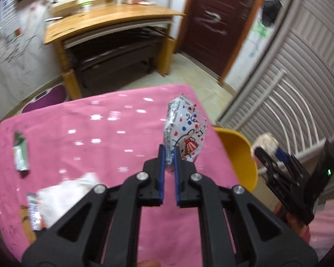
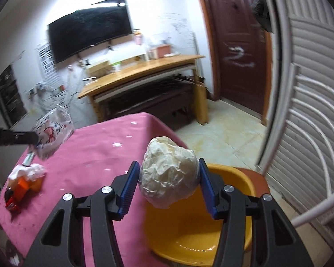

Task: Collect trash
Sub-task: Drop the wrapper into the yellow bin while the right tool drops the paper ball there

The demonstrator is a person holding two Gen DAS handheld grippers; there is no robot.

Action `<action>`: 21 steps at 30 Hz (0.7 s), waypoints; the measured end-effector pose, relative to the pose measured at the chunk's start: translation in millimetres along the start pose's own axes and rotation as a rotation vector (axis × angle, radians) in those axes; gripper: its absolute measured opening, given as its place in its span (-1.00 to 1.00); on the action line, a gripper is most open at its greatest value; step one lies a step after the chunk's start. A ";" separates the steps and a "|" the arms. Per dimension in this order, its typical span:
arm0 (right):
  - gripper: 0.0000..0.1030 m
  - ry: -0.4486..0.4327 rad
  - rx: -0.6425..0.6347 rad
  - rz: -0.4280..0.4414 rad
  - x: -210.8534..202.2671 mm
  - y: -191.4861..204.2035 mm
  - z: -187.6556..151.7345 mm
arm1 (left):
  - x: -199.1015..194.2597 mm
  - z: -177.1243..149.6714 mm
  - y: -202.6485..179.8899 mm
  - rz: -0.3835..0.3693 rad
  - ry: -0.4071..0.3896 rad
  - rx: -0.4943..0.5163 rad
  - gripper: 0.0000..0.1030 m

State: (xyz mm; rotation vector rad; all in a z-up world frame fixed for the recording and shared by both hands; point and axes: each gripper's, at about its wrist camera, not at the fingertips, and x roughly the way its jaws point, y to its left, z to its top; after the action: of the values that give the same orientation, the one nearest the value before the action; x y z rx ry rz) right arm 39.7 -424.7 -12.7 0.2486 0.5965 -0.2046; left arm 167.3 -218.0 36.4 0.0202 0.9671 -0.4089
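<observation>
On the pink star-printed tablecloth (image 1: pixel 100 138), at far left, a flattened green-and-silver wrapper (image 1: pixel 21 153) is recorded, with a crumpled white tissue (image 1: pixel 64 195) and a further small foil sachet (image 1: pixel 34 211) nearer the camera; all are uncollected. Further right, the left gripper (image 1: pixel 169 155) is noted, its blue pads nearly together and pinched on the crimped seam of a glossy white snack packet (image 1: pixel 186 129), printed with red and blue dots and carried above the cloth. Right again, the right gripper (image 2: pixel 168 173) is entered, its jaws half spread and clamped on a crumpled paper ball (image 2: pixel 168 173), off-white, creased, roughly egg-shaped, held just above the yellow plastic basin (image 2: pixel 233 200) standing on a brown stool (image 2: pixel 259 178) beside the table. The drop is judged best made with the ball carried over the basin's middle, not its near rim, before the pads are released; the packet, being light and slippery, is best released low inside the smooth round bowl.
</observation>
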 end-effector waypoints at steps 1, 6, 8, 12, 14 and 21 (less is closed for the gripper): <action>-0.09 0.007 0.011 -0.023 2.6 -7.8 -0.9 | 7.0 0.8 -13.6 -0.007 0.010 0.023 -0.90; -0.05 0.067 0.062 -0.033 20.6 -37.8 -8.0 | 42.2 1.6 -68.5 -0.035 0.065 0.102 -0.89; -0.04 0.085 0.080 -0.040 26.8 -43.7 -12.0 | 51.4 1.3 -86.1 -0.040 0.073 0.125 -0.89; 0.16 0.104 0.127 -0.059 34.3 -63.2 -15.2 | 78.5 6.6 -117.3 -0.050 0.107 0.154 -0.87; 0.18 0.103 0.151 -0.069 34.6 -71.0 -16.3 | 87.1 6.9 -125.0 -0.051 0.118 0.166 -0.78; 0.19 0.076 0.199 -0.070 26.3 -85.8 -14.8 | 99.3 -0.6 -136.8 -0.024 0.133 0.204 -0.31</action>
State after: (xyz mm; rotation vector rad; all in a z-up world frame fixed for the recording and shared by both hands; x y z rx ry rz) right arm 30.8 -505.1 -54.3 0.4293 0.6617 -0.3242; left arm 168.8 -376.9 -21.3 0.2229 1.0544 -0.5324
